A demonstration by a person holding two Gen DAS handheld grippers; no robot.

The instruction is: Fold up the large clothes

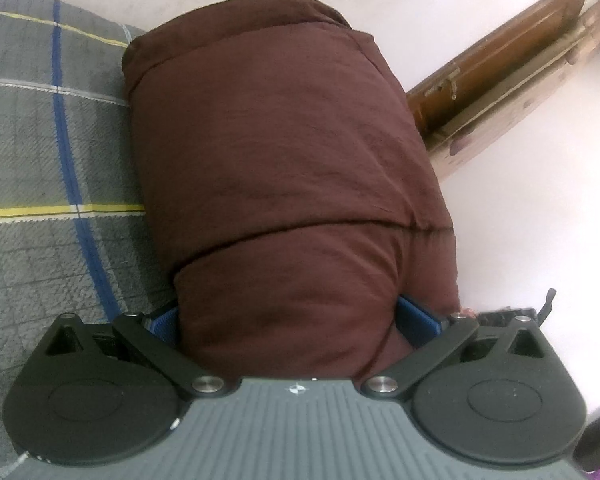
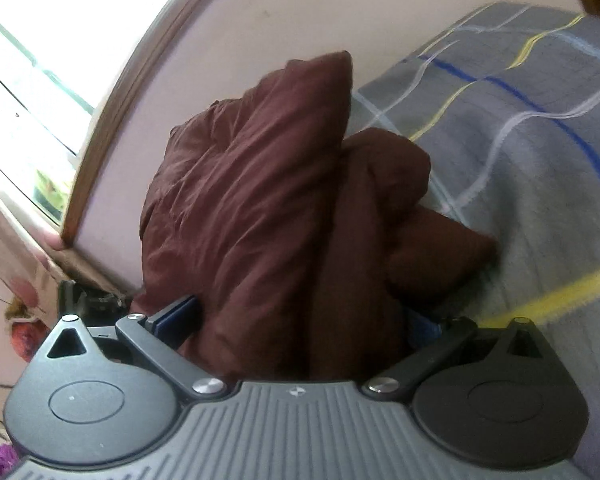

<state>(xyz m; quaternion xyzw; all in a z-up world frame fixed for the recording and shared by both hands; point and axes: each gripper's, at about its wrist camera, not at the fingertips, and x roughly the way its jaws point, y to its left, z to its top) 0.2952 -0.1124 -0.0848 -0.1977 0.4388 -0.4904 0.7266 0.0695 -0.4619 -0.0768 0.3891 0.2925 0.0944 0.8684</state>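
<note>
The dark maroon padded garment (image 1: 284,168) is bundled into a thick fold, lifted up against the pale wall (image 1: 512,184) with one side close over the bed's grey plaid blanket (image 1: 40,140). In the left wrist view it shows as a broad, smooth roll with a seam line across its lower part, running from between the blue pads up toward the top of the frame. The left claw (image 1: 292,322) is clenched on the near end of that roll, its blue finger pads (image 1: 414,320) pressed into the fabric on both sides. In the right wrist view the same garment (image 2: 260,208) looks more crumpled, with a pointed corner sticking upward and a loose lobe resting on the blanket (image 2: 520,184) to the right. The right claw (image 2: 300,328) is likewise closed around a bunch of the fabric, one blue pad (image 2: 176,316) visible at the left and the other mostly buried in cloth. The blanket carries blue, yellow and white stripes. Beyond the garment in the left view a brown wooden door (image 1: 500,68) stands against the wall. In the right view a wood-framed window (image 2: 32,92) lets in bright light at left, with a floral curtain (image 2: 16,280) below it.
</note>
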